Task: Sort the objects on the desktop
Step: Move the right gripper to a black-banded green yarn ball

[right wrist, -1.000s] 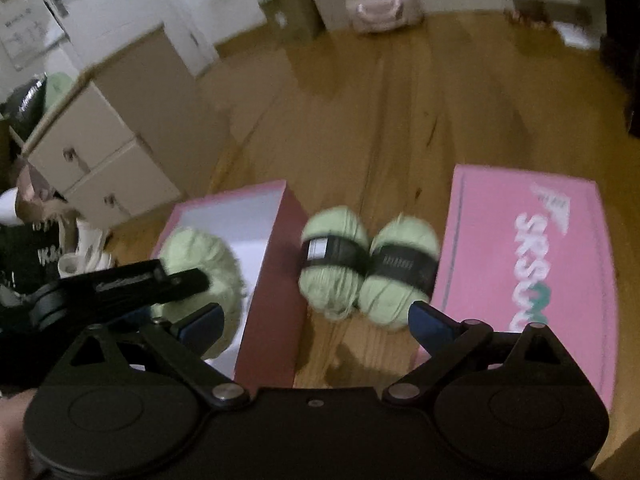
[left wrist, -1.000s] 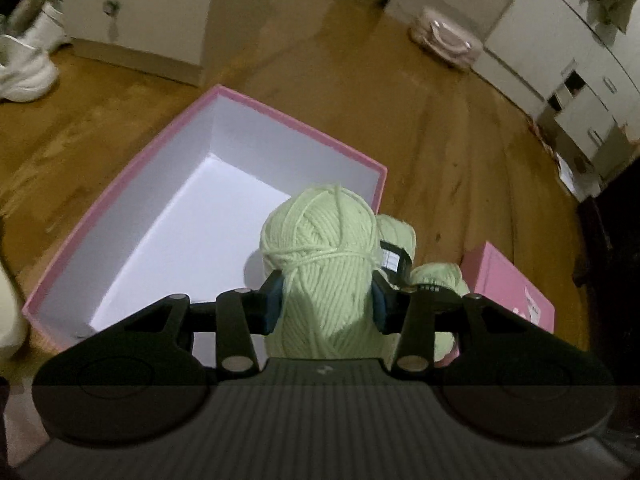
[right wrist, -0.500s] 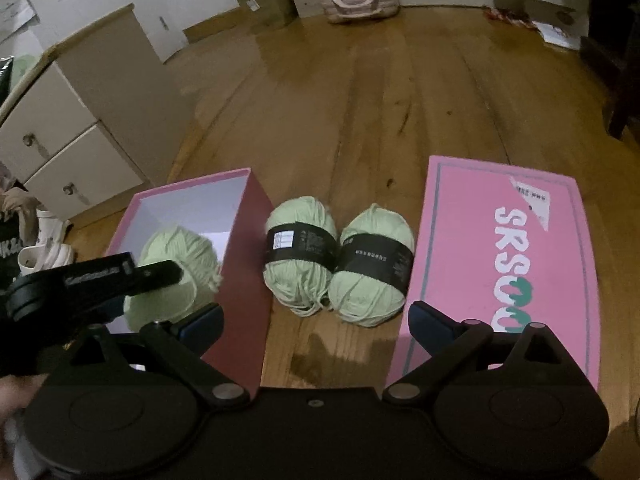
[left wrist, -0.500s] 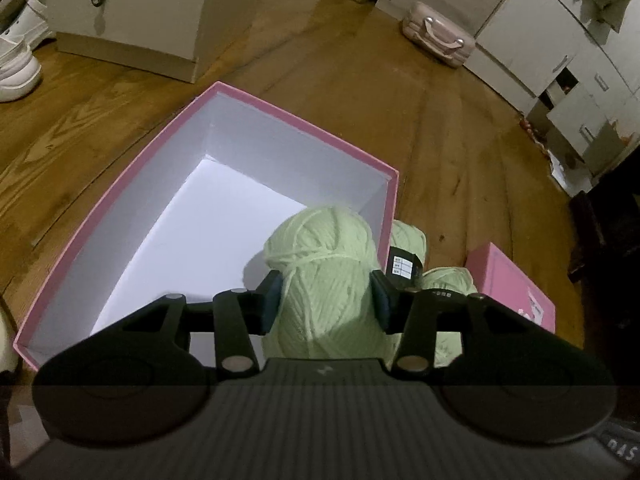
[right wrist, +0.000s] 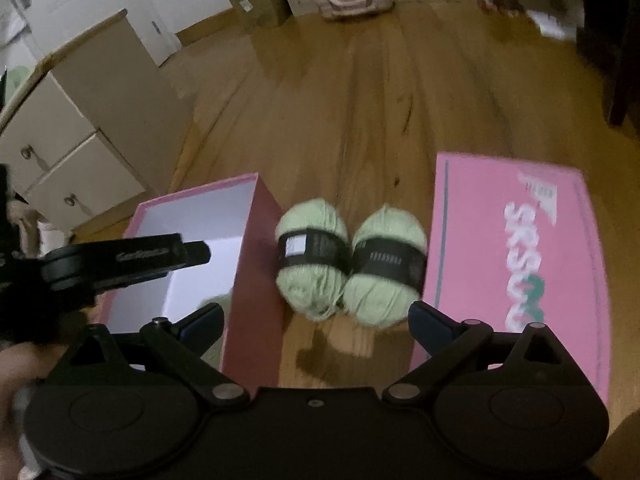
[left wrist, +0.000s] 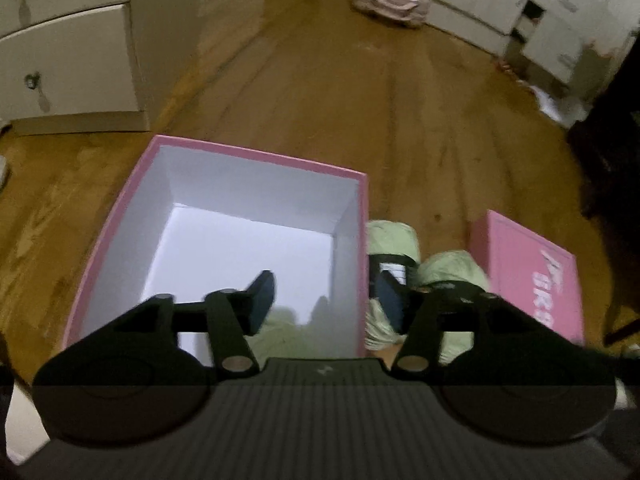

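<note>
A pink box [left wrist: 260, 156] with a white inside stands open on the wooden floor. A pale green yarn ball [left wrist: 284, 336] lies in its near part, half hidden by my left gripper [left wrist: 326, 298]. The jaws of that gripper are opening above the ball and their pads stand clear of it. Two more green yarn balls with black bands [right wrist: 312, 256] [right wrist: 386, 264] lie side by side on the floor between the box [right wrist: 192, 196] and the pink lid [right wrist: 512, 260]. My right gripper [right wrist: 316, 320] hangs open just in front of them, holding nothing. The left gripper [right wrist: 120, 260] shows over the box in the right wrist view.
A beige drawer cabinet [left wrist: 60, 48] stands left of the box. A pink case [left wrist: 390, 0] and white cabinets [left wrist: 540, 20] line the far wall. Dark furniture [left wrist: 608, 160] is at the right. Bare wooden floor lies beyond the box.
My left gripper has opened and let go of the green yarn ball, which has dropped into the box. The left view has rolled and shifted. The right gripper has hardly moved.
</note>
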The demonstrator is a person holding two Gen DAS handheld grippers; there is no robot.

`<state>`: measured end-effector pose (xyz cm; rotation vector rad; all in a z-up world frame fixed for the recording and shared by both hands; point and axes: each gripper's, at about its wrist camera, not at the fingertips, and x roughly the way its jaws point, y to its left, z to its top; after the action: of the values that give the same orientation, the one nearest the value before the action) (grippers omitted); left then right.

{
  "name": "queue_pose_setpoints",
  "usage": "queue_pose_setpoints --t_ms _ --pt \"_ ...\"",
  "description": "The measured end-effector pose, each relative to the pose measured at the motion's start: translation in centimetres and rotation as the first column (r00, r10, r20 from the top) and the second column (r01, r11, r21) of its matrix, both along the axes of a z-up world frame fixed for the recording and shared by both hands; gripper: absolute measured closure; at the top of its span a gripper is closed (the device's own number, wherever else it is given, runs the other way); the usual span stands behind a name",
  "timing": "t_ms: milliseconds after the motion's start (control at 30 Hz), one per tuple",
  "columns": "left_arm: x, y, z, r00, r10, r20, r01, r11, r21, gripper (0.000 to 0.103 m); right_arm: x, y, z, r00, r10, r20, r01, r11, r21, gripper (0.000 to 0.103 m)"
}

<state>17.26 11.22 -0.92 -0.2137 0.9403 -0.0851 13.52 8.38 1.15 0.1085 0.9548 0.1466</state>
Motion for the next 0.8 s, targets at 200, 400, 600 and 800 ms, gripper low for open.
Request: queue_pose_setpoints --t_ms 200,400,600,800 --pt "-1.8 -0.3 1.0 0.999 0.052 -0.014 -0.052 0.998 0.029 0.033 2.2 0.8 -1.0 0.995 0.080 0.064 -0.071 0.987 -0.141 0.002" --pt "-2.0 -0.2 1.8 0.999 0.012 0.048 -0.014 0.999 0.040 0.016 4.8 -2.0 -2.0 1.000 0.021 -0.016 -0.022 0.997 -0.078 0.002" --pt "-1.4 0.1 -0.3 0.999 0.012 -0.032 -0.012 1.000 -0.014 0.016 6.8 -2.6 -2.9 0.992 0.022 -0.127 -0.033 0.996 -0.081 0.003" --pt "-1.4 0.7 -0.8 0.998 0.030 -0.063 -0.036 0.994 -0.101 0.016 8.5 -2.4 -4.0 0.984 0.053 -0.173 -0.065 0.996 -0.063 0.003"
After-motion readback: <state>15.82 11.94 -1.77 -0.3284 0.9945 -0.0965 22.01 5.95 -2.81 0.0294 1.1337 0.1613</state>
